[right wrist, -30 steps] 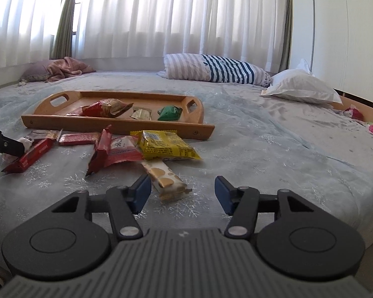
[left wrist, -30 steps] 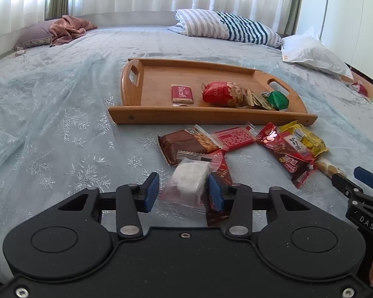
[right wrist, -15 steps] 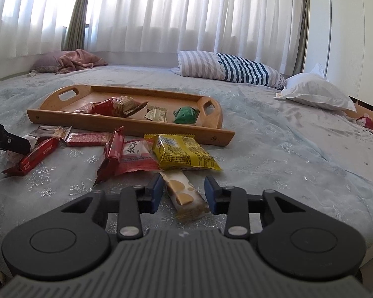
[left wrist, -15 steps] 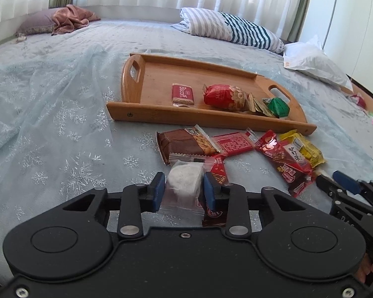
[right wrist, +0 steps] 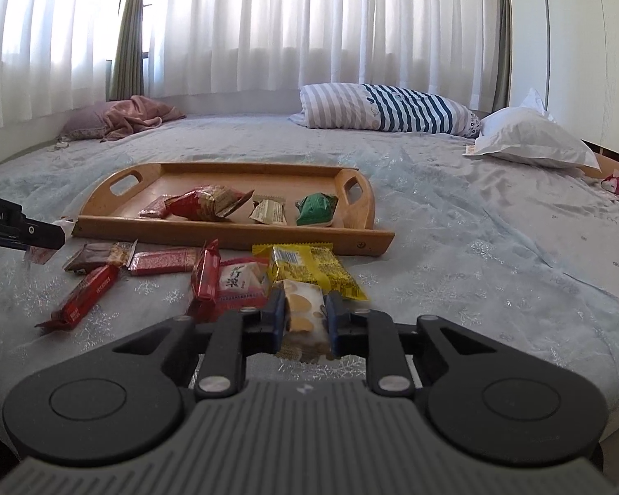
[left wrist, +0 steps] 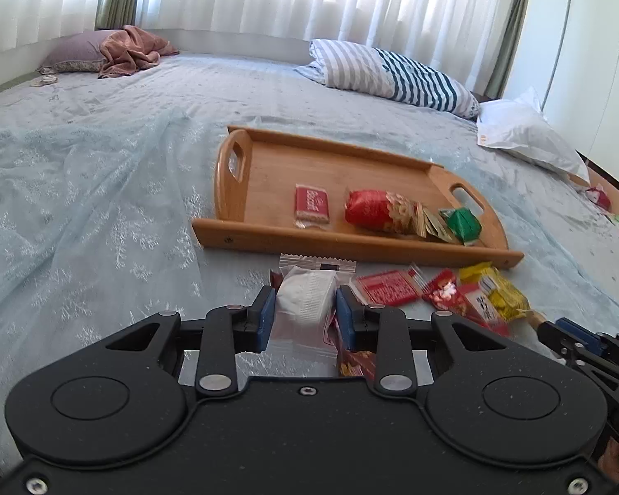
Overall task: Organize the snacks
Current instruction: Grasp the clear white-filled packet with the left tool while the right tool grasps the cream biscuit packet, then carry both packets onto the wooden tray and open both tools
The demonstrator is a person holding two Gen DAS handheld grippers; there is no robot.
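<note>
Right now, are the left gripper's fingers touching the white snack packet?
Touching. In the left wrist view, both blue fingers of the left gripper press against the sides of the white snack packet.

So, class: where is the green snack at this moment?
The green snack lies in the tray, at its right end by the handle, beside a small tan packet in the right wrist view.

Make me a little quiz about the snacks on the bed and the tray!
1. True or false: the green packet lies inside the wooden tray.
2. Which snack do the left tongs grip? A) yellow bag B) white cake in clear wrap C) red bar
3. Fill in: the right tongs squeeze a ____ packet.

Key: 1 true; 2 B; 3 cookie.
</note>
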